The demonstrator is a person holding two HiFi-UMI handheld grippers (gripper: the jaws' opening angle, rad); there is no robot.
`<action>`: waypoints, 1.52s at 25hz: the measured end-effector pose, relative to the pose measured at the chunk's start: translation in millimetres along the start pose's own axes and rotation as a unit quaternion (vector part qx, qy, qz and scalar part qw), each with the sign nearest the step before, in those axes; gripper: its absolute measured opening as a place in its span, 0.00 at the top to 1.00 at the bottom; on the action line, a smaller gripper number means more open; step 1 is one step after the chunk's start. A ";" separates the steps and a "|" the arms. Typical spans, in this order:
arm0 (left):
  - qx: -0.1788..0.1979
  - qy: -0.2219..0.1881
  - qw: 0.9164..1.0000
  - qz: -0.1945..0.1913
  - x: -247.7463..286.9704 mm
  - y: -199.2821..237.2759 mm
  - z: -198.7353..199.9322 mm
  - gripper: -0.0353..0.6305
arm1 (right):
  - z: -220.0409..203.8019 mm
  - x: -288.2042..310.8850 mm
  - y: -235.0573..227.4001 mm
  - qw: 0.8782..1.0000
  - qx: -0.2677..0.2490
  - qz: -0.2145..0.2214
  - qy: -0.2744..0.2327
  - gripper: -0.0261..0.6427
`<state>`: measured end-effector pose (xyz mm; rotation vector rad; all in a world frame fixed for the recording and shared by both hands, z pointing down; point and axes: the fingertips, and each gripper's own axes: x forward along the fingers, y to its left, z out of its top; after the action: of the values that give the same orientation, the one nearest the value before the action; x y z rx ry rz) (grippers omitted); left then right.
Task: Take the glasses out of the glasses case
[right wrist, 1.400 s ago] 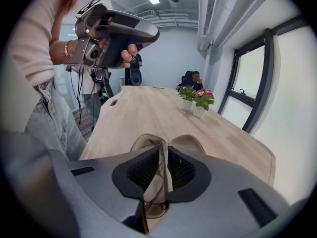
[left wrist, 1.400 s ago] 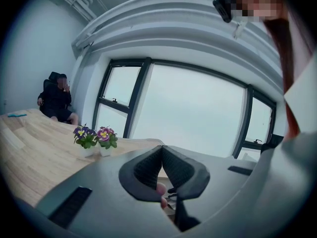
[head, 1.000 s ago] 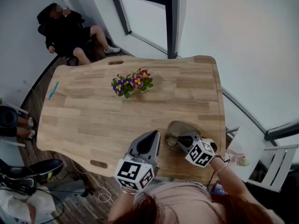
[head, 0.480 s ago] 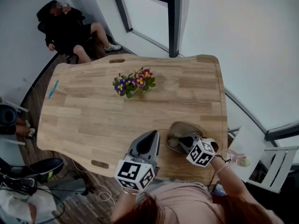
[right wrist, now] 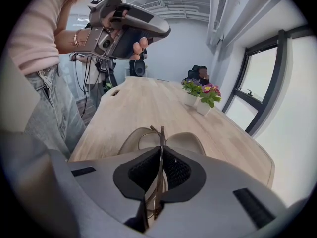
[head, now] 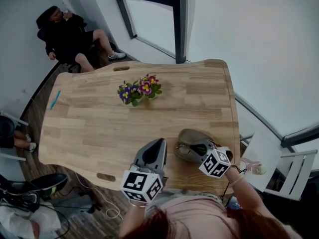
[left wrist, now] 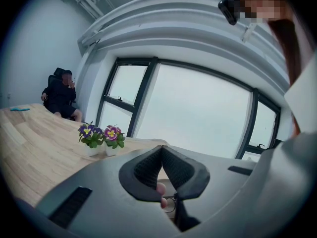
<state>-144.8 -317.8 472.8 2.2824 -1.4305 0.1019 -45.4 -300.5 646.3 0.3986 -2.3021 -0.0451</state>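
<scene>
Evidently the right gripper [right wrist: 161, 155] has its jaws pinched on the glasses [right wrist: 157, 138] by the thin frame, over the case [right wrist: 190, 139] on the counter [head: 99, 128]. They look light and fragile, so hold gently. The left gripper [left wrist: 162, 155] is clenched on nothing.

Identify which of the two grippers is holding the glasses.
The right gripper: its jaws are shut on the thin frame of the glasses, just above the open case. The left gripper is shut with nothing between its jaws.

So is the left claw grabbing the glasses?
No, the left claw is shut on nothing, while the glasses are pinched in the right claw.
</scene>
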 end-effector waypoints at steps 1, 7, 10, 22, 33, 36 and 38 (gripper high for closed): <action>0.001 -0.001 1.000 0.000 -1.0 -1.0 0.4 0.94 | 1.8 -3.1 -1.1 1.000 0.002 -0.005 -0.004 0.94; 0.005 -0.010 1.000 0.002 -9.4 -9.7 1.2 0.94 | 14.2 -22.7 -5.6 0.999 0.008 -0.035 -0.028 0.94; 0.008 -0.013 1.000 0.003 -13.6 -15.2 2.4 0.94 | 21.9 -34.4 -7.8 0.997 0.023 -0.051 -0.047 0.94; 0.023 -0.023 0.999 0.009 -32.4 -40.0 8.6 0.94 | 48.5 -90.4 -14.8 0.982 0.086 -0.117 -0.123 0.94; 0.048 -0.039 0.998 0.013 -46.8 -69.8 14.8 0.94 | 69.6 -145.5 -21.5 0.953 0.140 -0.175 -0.204 0.94; 0.055 -0.042 0.998 0.013 -52.2 -79.9 13.8 0.94 | 71.9 -161.0 -19.1 0.946 0.148 -0.187 -0.219 0.94; 0.059 -0.045 0.997 0.013 -56.4 -86.9 13.1 0.94 | 71.9 -171.0 -16.7 0.942 0.153 -0.194 -0.227 0.94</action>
<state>-97.3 -244.0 416.3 2.3908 -1.5385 0.0954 17.9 -271.8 473.5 1.0992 -2.6501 0.0311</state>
